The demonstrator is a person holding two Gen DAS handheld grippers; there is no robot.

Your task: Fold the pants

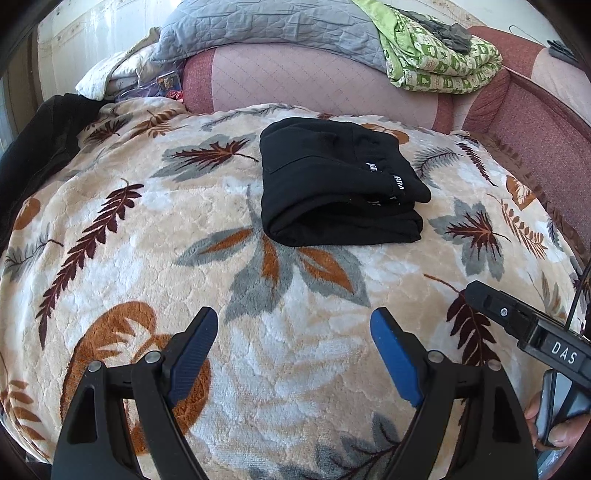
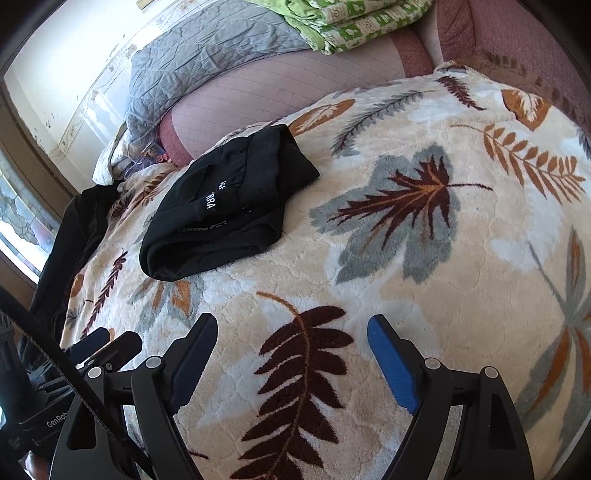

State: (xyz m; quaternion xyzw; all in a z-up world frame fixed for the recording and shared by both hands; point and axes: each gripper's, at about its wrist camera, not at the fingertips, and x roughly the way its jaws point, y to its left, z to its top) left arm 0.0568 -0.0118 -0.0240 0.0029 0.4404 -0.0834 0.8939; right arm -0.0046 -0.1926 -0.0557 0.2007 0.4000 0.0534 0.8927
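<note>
The black pants (image 1: pixel 332 188) lie folded into a compact, layered bundle on the leaf-patterned blanket (image 1: pixel 155 229) spread over the bed, white lettering showing along one folded edge, well clear of both claws. The folding looks finished or all but finished: the bundle sits squared with no leg or waistband trailing loose. The left claw (image 1: pixel 293 354) hangs over bare blanket nearer the camera with its blue pads spread wide and nothing between them; the right claw (image 2: pixel 291 360) is likewise parted and empty above a dark fern print. Any next move would seem to call for little more than a final press or straightening of the top layer, or simply drawing both claws away. The left wrist view shows the bundle head-on, the other claw's black arm at the right edge and fingers (image 1: pixel 554 428) of the person's hand gripping its handle. The right wrist view shows the bundle from its side, a second dark garment (image 2: pixel 74 236) heaped at the blanket's far edge, a window behind it, and the grey quilt (image 2: pixel 207 55) and green bedding (image 2: pixel 351 26) piled on the pink headboard.
</note>
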